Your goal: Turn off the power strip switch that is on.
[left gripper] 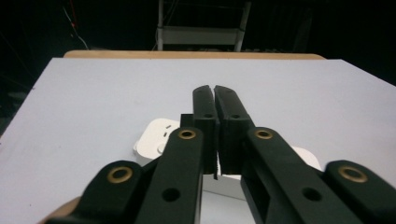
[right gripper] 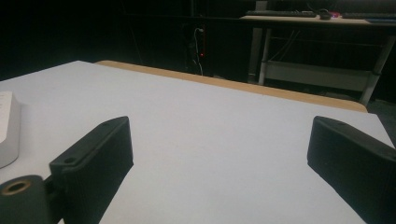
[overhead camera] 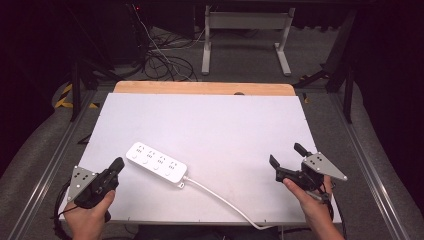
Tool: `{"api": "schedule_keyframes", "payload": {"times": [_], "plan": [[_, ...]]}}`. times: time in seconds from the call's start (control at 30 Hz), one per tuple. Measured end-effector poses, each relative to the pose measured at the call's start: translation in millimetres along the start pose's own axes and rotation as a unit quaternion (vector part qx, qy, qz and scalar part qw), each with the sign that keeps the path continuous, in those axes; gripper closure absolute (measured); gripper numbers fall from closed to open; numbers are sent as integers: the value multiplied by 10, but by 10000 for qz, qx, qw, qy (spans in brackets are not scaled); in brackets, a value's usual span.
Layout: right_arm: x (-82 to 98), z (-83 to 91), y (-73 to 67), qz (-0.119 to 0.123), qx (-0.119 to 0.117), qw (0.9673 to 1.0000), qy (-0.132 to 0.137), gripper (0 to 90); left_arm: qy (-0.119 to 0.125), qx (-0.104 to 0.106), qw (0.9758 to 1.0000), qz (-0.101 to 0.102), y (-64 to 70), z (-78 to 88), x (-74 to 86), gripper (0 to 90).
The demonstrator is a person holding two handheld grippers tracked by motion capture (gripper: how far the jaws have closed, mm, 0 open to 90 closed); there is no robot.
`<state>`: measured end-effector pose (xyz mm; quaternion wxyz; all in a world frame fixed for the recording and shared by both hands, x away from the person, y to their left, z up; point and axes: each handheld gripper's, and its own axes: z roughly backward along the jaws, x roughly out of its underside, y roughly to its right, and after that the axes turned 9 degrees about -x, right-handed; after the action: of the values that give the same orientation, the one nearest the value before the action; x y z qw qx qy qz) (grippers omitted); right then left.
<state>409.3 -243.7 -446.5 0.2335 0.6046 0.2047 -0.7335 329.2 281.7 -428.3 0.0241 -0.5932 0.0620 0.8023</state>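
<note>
Left gripper [overhead camera: 117,165]: held in the person's left hand [overhead camera: 90,215] at the near left corner of the table; its jaws are pressed together with nothing between them, and they point at the near end of the power strip.
Power strip [overhead camera: 156,164]: a long white block lying flat on the white table top [overhead camera: 215,120], left of the middle, set at a slant; in the left gripper view it sits right behind the closed jaw tips, very near, though I cannot tell whether they touch it.
Cord [overhead camera: 220,200]: runs from the strip's right end toward the near edge of the table and drops off there.
Right gripper [overhead camera: 286,159]: in the right hand [overhead camera: 315,205] near the right edge, well apart from the strip; jaws stand wide apart, holding nothing.
Step in hand: by my reading, the left tool is closing in on the strip, perhaps to press or nudge it with its shut tips.
Next move: likely a short, careful push forward onto the strip, keeping it from sliding.
Containers: I see no box, tray or bowl on the table.
</note>
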Motion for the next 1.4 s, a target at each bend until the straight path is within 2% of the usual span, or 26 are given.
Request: {"api": "schedule_keyframes", "payload": {"times": [0.07, 0.2, 0.37, 0.6, 0.67, 0.73, 1.0, 1.07, 1.1, 1.13, 1.2, 1.27, 1.3, 1.4], "plan": [[0, 1, 0, -4, -2, 10000, 0, 72, -76, 56, 10000, 21, 3, 6, -10, 900], [0, 3, 2, -3, -3, 10000, 17, 73, -196, 175, 9996, -128, 21, 8, -26, 900], [-2, 7, 0, 6, -4, 10000, 9, 74, -220, 237, 9988, -357, 66, 11, -55, 900], [4, 6, -6, 16, -20, 10000, -2, 74, -371, 329, 9977, -460, 85, -28, -71, 900], [4, 6, -7, 19, -20, 10000, -5, 75, -452, 328, 9959, -710, 121, -50, -90, 900], [6, 8, -7, 19, -17, 10000, -10, 76, -478, 344, 9948, -827, 144, -61, -97, 900], [13, 14, -12, 24, -14, 10000, -29, 79, -680, 529, 9916, -964, 200, -140, -105, 900], [14, 12, -11, 41, -16, 10000, -31, 80, -764, 604, 9900, -1024, 221, -171, -97, 900], [15, 11, -13, 42, -14, 10000, -35, 80, -841, 668, 9882, -1095, 241, -191, -90, 900], [15, 10, -15, 38, -17, 10000, -41, 80, -841, 668, 9882, -1095, 241, -191, -90, 900], [15, 10, -16, 39, -24, 10000, -44, 81, -890, 740, 9865, -1159, 261, -205, -85, 900], [17, 8, -17, 46, -25, 10000, -45, 82, -991, 853, 9836, -1243, 290, -227, -77, 900], [17, 8, -17, 46, -25, 10000, -45, 82, -991, 853, 9836, -1243, 290, -227, -77, 900], [17, 8, -16, 43, -21, 10000, -57, 82, -1095, 940, 9811, -1289, 314, -249, -66, 900]]}}
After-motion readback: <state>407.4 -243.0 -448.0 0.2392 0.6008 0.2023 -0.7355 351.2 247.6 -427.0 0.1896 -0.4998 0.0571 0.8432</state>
